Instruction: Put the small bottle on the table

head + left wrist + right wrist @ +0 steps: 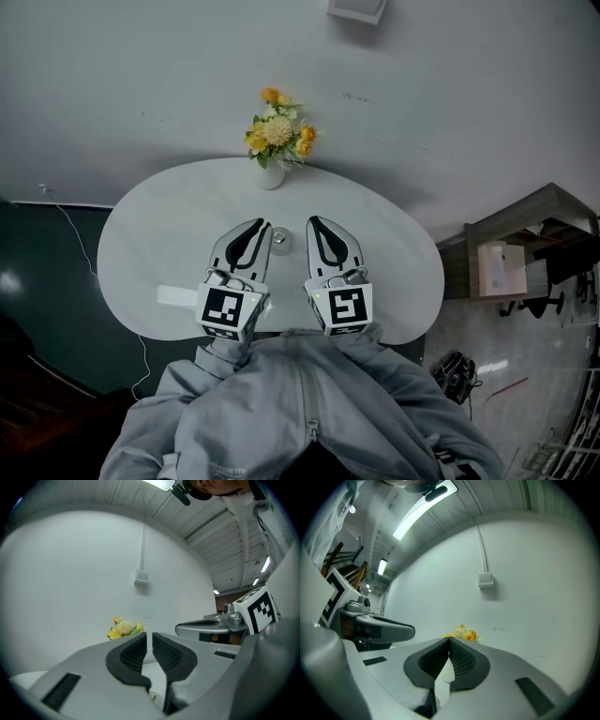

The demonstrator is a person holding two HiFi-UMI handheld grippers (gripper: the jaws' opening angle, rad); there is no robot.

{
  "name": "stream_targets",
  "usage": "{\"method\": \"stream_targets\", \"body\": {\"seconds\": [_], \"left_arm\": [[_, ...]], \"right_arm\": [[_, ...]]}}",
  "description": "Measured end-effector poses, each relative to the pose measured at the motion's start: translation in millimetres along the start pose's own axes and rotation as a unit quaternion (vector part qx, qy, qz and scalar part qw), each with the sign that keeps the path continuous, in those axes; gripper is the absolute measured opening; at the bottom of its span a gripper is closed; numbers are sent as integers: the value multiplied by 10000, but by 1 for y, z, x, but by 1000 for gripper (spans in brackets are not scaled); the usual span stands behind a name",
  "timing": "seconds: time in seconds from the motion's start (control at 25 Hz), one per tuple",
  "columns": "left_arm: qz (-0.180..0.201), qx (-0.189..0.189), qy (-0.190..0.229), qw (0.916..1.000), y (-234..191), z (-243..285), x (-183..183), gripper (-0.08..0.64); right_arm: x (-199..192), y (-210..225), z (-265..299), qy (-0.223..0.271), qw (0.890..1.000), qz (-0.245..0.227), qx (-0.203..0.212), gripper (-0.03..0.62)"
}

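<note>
A white cable (pixel 82 246) trails left of the white counter (pixel 141 253). A vase of yellow flowers (pixel 275 150) stands at its far edge, and a wooden shelf (pixel 511 248) sits off right. The left gripper (pixel 255 227) has its fingers all but together, holding nothing. The small bottle (pixel 280 240) stands on the counter. From above it shows between that gripper and the right gripper (pixel 314 225), whose fingers are pressed together and empty.

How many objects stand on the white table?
2: the flower vase at the far edge; the small bottle, seen between the left tongs and the right tongs, which may hide more.
</note>
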State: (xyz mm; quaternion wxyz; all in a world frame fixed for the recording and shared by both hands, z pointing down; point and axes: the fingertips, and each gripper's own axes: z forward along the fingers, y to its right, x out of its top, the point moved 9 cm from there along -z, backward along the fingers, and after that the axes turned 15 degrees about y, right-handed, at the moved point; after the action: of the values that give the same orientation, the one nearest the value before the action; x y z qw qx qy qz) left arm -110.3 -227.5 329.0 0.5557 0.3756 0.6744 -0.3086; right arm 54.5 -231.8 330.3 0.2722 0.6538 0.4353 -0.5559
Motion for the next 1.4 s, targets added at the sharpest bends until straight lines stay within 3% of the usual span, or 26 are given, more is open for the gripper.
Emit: {"method": "stream_targets", "body": {"seconds": [0.4, 0.68, 1.4], "left_arm": [[350, 384, 60, 9986, 7, -15, 33, 8], [367, 503, 94, 9980, 12, -26, 33, 8], [374, 518, -4, 9980, 18, -33, 27, 8]], "right_arm": [[38, -1, -14, 150, 9993, -75, -332, 26], [33, -11, -23, 17, 9999, -6, -156, 26], [30, -11, -32, -15, 9998, 13, -198, 26]]}}
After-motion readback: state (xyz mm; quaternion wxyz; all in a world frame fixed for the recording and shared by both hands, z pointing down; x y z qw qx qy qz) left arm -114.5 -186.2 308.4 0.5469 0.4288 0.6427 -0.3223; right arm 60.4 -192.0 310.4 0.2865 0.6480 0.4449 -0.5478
